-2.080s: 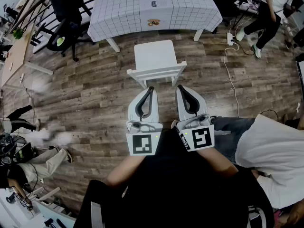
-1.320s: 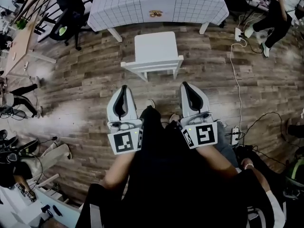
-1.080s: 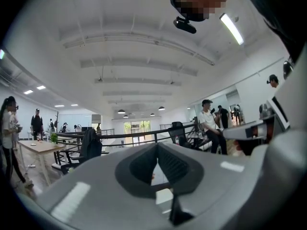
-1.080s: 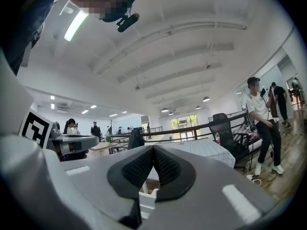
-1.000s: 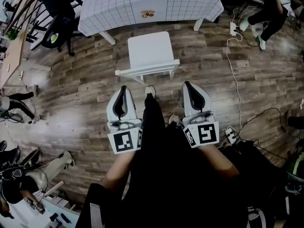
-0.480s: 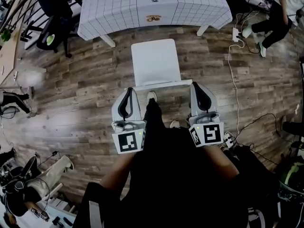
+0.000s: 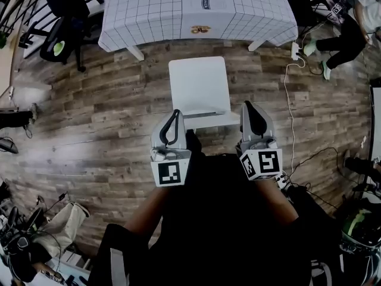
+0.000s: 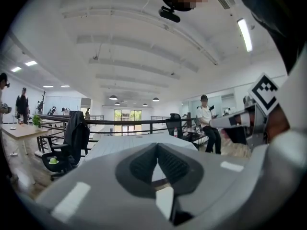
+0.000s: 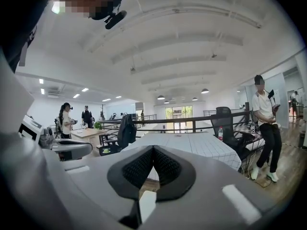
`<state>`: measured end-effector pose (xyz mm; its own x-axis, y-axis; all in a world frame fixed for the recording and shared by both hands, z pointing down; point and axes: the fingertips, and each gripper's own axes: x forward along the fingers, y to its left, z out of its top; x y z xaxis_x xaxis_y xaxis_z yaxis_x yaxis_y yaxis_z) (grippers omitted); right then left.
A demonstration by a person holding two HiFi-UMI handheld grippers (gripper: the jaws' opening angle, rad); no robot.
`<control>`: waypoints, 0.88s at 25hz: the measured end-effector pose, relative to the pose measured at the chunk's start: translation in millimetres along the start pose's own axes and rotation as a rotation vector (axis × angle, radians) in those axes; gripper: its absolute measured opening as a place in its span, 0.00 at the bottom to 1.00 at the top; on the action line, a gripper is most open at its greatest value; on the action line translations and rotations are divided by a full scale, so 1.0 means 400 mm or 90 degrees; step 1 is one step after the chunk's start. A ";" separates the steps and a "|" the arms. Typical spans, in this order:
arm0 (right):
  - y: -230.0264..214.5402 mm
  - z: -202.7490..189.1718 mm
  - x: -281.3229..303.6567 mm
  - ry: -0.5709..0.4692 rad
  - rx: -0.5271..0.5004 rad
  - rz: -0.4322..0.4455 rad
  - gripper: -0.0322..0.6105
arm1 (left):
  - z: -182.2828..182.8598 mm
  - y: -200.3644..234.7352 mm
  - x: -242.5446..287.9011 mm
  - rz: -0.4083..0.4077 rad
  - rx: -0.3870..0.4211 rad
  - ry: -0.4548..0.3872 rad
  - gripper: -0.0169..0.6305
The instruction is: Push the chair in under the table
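Black clothing (image 7: 220, 219) — white hand-held grippers (image 7: 177, 112) (image 7: 247, 105)

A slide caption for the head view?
Left gripper and right gripper, both shut, behind the white chair facing the table.

No lettering can be read. A small dark label (image 7: 205, 5) on the desk (image 7: 149, 11), at twelve o'clock, is too small to make out.

Brown wood-plank floor (image 7: 89, 118) throughout; a black office chair (image 7: 68, 2) at ten o'clock; a white power strip (image 7: 295, 51) at two o'clock; overhead, a white beamed ceiling (image 9: 192, 47) with a strip light (image 8: 244, 35); a black railing (image 9: 187, 121) and bright glass doors (image 8: 124, 115) at twelve o'clock.
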<state>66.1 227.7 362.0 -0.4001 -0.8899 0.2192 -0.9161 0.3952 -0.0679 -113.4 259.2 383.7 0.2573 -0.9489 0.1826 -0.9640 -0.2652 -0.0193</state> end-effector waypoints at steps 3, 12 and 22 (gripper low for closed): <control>0.016 0.031 0.046 -0.019 -0.007 -0.008 0.05 | 0.012 0.037 0.039 -0.005 -0.008 -0.002 0.04; 0.001 0.048 0.111 -0.025 -0.011 -0.010 0.05 | 0.040 0.076 0.122 0.001 -0.009 0.001 0.04; -0.092 -0.012 0.164 0.042 0.018 0.041 0.05 | -0.067 0.051 0.212 -0.036 -0.019 0.117 0.04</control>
<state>73.7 155.8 383.6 -0.4569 -0.8451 0.2777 -0.8890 0.4442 -0.1111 -113.0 178.0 425.0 0.2974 -0.8844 0.3597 -0.9506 -0.3095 0.0249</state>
